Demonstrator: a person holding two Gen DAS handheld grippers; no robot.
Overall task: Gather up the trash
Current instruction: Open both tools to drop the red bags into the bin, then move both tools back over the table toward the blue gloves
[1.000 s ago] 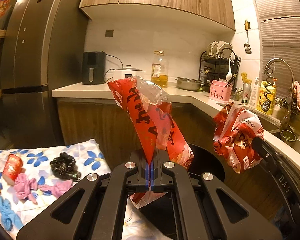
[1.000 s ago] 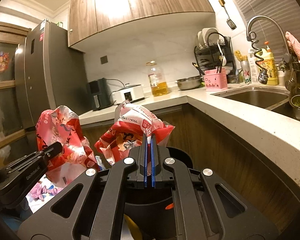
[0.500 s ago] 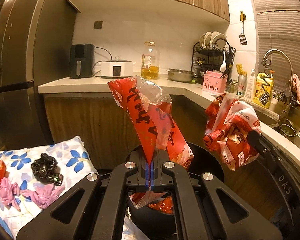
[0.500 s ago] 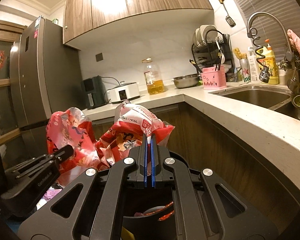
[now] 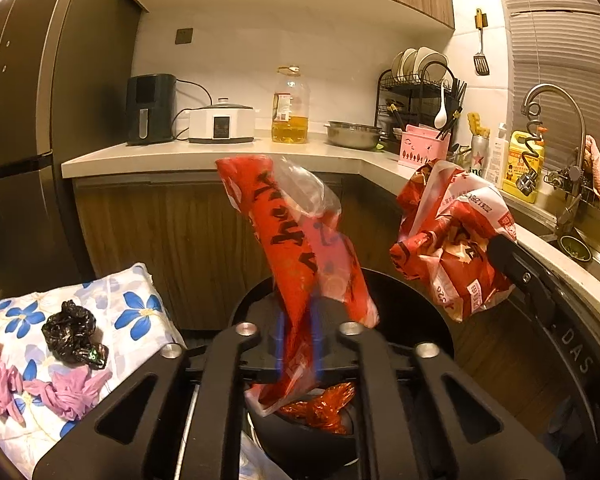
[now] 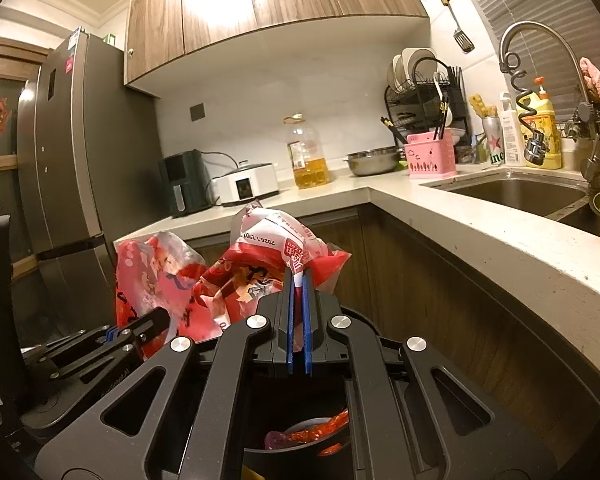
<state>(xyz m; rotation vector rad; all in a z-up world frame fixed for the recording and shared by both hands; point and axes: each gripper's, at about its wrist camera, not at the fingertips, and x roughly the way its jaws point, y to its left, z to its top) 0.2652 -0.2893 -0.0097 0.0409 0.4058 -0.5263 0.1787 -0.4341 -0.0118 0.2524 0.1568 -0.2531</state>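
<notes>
The black trash bin [image 5: 416, 320] stands below both grippers, with orange-red wrappers [image 5: 324, 404] inside. My left gripper [image 5: 298, 320] hangs over the bin's mouth and its jaws are opening. A long red snack wrapper [image 5: 292, 240] stands blurred between the parted blue pads, and no pad presses on it. My right gripper [image 6: 298, 284] is shut on a crumpled red-and-white wrapper [image 6: 268, 264] above the bin's rim [image 6: 364, 320]. That crumpled wrapper [image 5: 452, 248] also shows to the right in the left wrist view. The left gripper [image 6: 140, 328] and the long red wrapper [image 6: 152, 276] show at the left of the right wrist view.
A floral cloth [image 5: 140, 312] at the left carries a crumpled black bag [image 5: 72, 332] and pink scraps [image 5: 68, 396]. A counter [image 6: 480, 240] with a sink [image 6: 520, 196] runs along the right, close to the bin. A fridge [image 6: 72, 184] stands at the left.
Both grippers have come in over the bin, which now fills more of both views. The left jaws have parted, and the long red wrapper blurs between them.
</notes>
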